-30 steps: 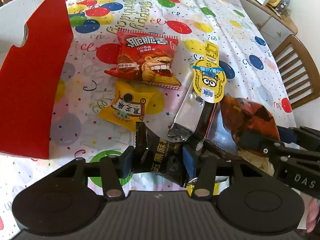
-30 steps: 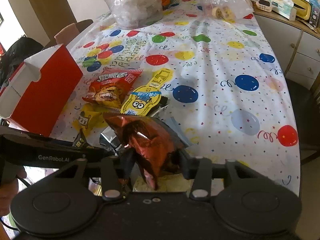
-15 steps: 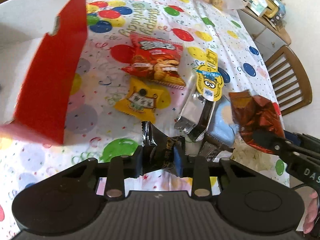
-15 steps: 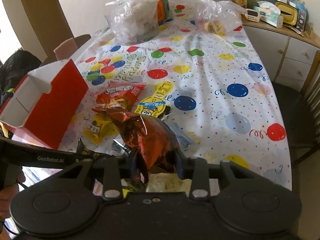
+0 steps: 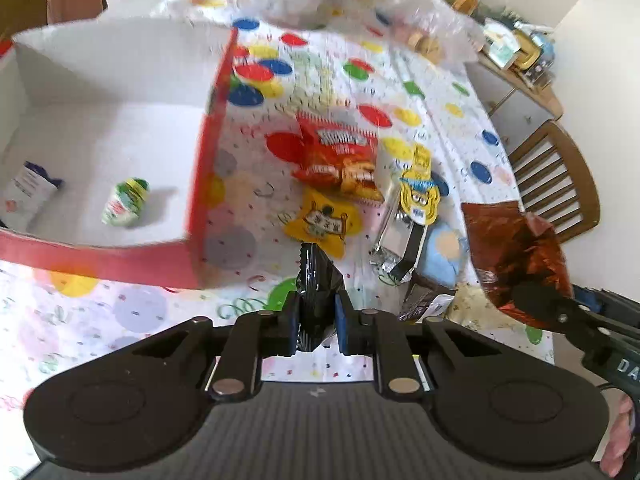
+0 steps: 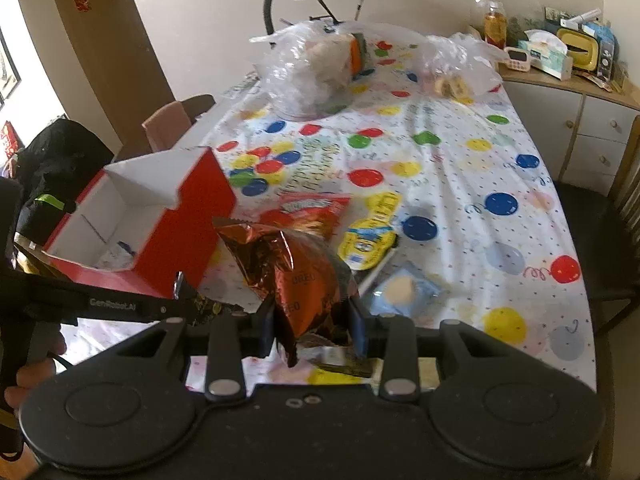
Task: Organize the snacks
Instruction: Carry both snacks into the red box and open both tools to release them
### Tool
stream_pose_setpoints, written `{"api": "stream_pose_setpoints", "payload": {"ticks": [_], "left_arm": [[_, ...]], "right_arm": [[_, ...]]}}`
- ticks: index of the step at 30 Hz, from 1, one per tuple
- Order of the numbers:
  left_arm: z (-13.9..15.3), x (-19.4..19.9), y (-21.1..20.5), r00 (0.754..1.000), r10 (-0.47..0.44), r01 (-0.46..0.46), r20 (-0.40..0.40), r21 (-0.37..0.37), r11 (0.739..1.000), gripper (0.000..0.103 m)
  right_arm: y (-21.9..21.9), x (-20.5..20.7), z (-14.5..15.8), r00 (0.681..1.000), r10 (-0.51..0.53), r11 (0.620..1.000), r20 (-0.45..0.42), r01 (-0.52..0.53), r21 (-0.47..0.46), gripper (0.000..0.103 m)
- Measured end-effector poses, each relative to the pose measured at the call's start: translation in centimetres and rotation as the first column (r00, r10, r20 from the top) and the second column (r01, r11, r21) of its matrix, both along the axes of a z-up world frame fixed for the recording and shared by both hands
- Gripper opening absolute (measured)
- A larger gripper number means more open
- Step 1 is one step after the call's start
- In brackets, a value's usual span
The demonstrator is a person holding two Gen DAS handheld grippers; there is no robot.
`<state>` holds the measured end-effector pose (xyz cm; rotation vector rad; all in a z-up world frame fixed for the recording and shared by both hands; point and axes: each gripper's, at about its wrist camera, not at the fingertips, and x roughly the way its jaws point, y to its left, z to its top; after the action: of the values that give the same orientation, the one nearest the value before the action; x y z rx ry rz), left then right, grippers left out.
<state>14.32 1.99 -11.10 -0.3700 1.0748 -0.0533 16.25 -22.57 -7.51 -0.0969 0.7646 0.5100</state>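
My left gripper [image 5: 316,316] is shut on a black snack packet [image 5: 316,276], held above the tablecloth just right of the red box [image 5: 200,184]. Inside the box lie a green-and-white packet [image 5: 125,202] and a white-and-blue packet [image 5: 26,194]. My right gripper [image 6: 314,328] is shut on a shiny copper-brown snack bag [image 6: 296,272], lifted off the table; the same bag [image 5: 516,256] shows at the right of the left wrist view. On the table lie a red chip bag [image 5: 340,156], a yellow star-shaped packet [image 5: 322,222], a yellow minion packet [image 5: 418,196] and a light blue packet [image 5: 444,252].
The red box [image 6: 160,216] stands open at the table's left edge. Two clear plastic bags [image 6: 312,68] sit at the far end under a lamp. A wooden chair [image 5: 556,184] stands on the right, a sideboard [image 6: 568,92] with clutter behind. A hand [image 6: 28,376] holds the left gripper.
Both grippers rose with their packets. The left one swung left toward the red box, so its inside now shows. The copper-brown bag came up off the pile.
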Motion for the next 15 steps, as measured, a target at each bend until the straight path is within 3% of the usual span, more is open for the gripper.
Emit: {"api": "stream_pose_setpoints", "payload": {"ticks": [8, 15], "left_arm": [[4.6, -2.6, 3.3, 0.995, -0.032, 0.028, 0.092, 0.042, 0.999, 0.017], [7.4, -3.7, 8.4, 0.987, 0.026, -0.032, 0.161, 0.036, 0.999, 0.017]], "right_arm": [[4.5, -1.8, 1.7, 0.998, 0.051, 0.998, 0.035, -0.052, 0.019, 0.035], [9.1, -2.6, 2.6, 0.993, 0.099, 0.995, 0.061, -0.100, 0.011, 0.035]]}}
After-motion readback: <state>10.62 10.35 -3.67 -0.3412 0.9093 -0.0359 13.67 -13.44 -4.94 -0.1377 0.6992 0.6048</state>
